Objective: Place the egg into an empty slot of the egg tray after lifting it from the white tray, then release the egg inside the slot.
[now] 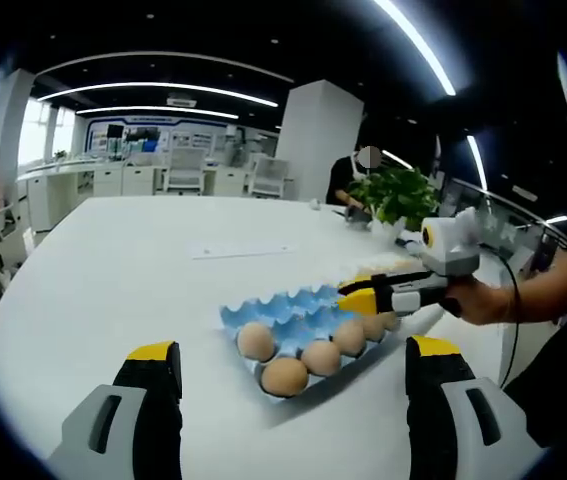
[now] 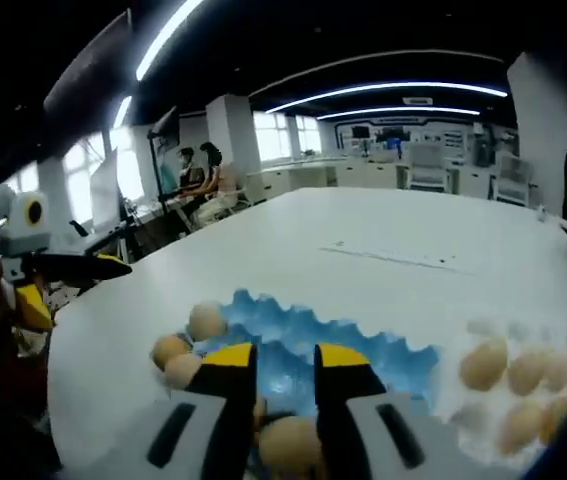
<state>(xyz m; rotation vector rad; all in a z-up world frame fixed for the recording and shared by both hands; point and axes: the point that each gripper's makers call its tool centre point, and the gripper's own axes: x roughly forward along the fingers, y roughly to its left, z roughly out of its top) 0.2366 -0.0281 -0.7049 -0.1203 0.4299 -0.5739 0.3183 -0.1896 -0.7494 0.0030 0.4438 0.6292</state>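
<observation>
Right gripper view: an egg (image 2: 288, 443) sits in the blue egg tray (image 2: 308, 350) on the white table (image 2: 383, 250), just below my right gripper (image 2: 285, 375), whose yellow-tipped jaws stand narrowly apart above it; whether they touch it I cannot tell. More eggs (image 2: 518, 385) lie in the white tray (image 2: 483, 330) beside it. Left gripper view shows my left gripper (image 1: 293, 365) with jaws spread wide, holding nothing, before the same tray and a potted plant (image 1: 395, 195).
</observation>
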